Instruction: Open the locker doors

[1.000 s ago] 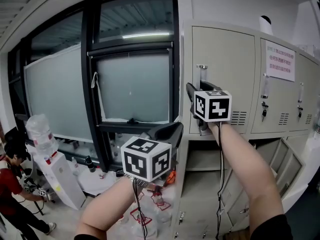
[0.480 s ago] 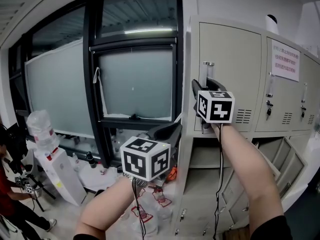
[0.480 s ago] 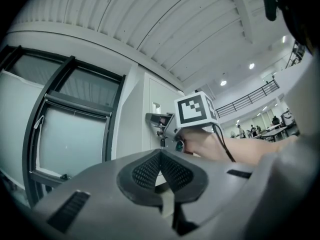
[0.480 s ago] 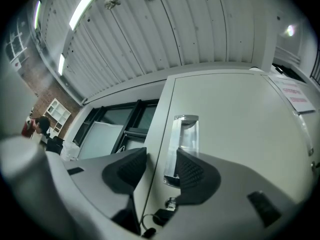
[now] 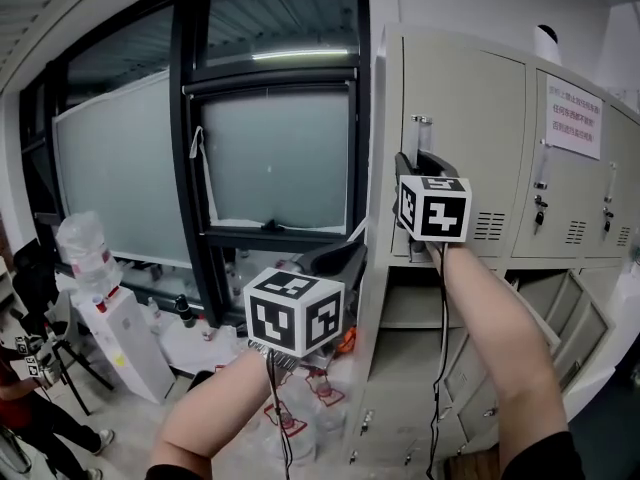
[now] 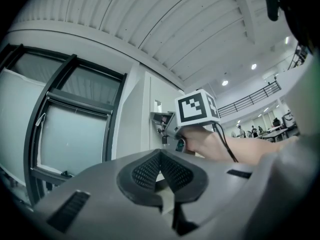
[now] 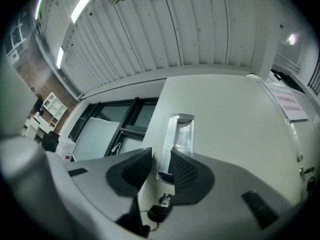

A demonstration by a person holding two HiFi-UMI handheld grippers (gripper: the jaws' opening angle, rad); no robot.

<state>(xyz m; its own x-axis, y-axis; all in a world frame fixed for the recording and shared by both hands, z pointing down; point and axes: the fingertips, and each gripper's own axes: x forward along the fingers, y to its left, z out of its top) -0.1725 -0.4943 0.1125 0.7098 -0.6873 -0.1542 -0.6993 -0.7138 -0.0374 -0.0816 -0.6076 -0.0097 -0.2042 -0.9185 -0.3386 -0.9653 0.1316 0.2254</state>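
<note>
Beige sheet-metal locker door (image 5: pixel 465 118), top left of the bank, closed. Its slim chrome bar handle (image 7: pixel 177 139) sits between the ribbed black pads of the right gripper (image 7: pixel 161 166). Jaws have just been closing, a sliver of gap remains. Forearm raised. Left gripper (image 6: pixel 161 171) pinched together, empty, lower, by the window (image 5: pixel 275 158).

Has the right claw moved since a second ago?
No. In the head view the right claw stays at the locker handle; only the camera shifted. Its jaws have just been closing, handle between them.
</note>
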